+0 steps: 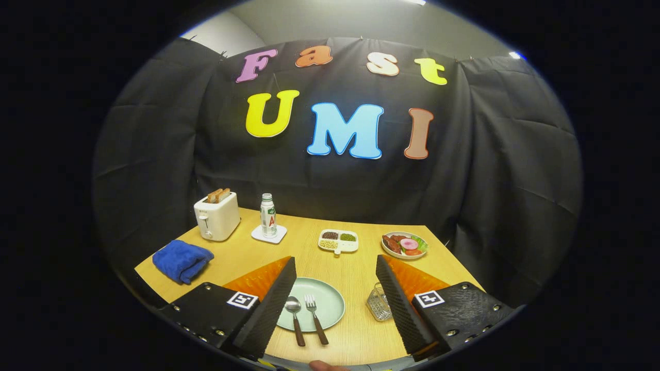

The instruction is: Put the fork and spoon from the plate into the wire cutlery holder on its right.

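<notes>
A pale green plate (330, 299) lies on the wooden table between my two fingers. On it rest a spoon (294, 312) on the left and a fork (314, 311) on the right, side by side, both with brown handles reaching over the near rim. The wire cutlery holder (378, 304) stands just right of the plate, partly hidden behind my right finger (399, 304). My gripper (336, 268) hangs above the table's near side, open wide, with nothing between its fingers.
Farther back stand a white toaster (217, 215) with toast, a bottle (267, 215) on a white coaster, a divided dish (338, 241) of beans and a plate of food (405, 245). A blue cloth (182, 260) lies at the left. A fingertip (322, 366) shows by the near edge.
</notes>
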Motion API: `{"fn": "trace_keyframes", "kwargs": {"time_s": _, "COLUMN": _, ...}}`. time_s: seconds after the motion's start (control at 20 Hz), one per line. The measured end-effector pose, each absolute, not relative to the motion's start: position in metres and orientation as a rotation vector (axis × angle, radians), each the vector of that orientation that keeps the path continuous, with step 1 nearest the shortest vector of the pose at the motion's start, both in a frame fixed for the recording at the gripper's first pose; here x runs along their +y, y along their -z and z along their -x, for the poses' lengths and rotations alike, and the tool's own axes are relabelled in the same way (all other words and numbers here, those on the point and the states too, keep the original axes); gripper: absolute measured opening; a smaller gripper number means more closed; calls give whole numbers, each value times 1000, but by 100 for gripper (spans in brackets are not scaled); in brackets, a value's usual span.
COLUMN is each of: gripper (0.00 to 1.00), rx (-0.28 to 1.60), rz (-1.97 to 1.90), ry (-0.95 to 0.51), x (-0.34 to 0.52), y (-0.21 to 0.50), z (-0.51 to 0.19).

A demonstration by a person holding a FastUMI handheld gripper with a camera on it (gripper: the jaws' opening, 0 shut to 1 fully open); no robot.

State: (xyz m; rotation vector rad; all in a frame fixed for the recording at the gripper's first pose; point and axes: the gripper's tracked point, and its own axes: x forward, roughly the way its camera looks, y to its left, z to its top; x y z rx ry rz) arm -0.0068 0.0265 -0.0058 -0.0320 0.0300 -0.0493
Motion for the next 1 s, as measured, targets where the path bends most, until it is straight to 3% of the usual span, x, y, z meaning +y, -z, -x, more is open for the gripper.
{"fn": "trace_keyframes", "kwargs": {"time_s": 0.25, "gripper": 95, "rx": 160, "rz": 74, "ry": -2, "x": 28, "y": 50, "z": -3}}
{"fn": "trace_keyframes", "kwargs": {"time_s": 0.65, "gripper": 95, "rx": 585, "rz": 125, "ry": -84, "x": 23, "y": 172, "z": -23}}
{"fn": "trace_keyframes", "kwargs": {"time_s": 0.9, "gripper": 95, "rx": 727, "rz": 156, "ry": -87, "x": 15, "y": 215, "z": -29}}
{"fn": "trace_keyframes", "kwargs": {"time_s": 1.0, "gripper": 88, "rx": 747, "rz": 161, "ry": -108, "x": 18, "y": 223, "z": -33}}
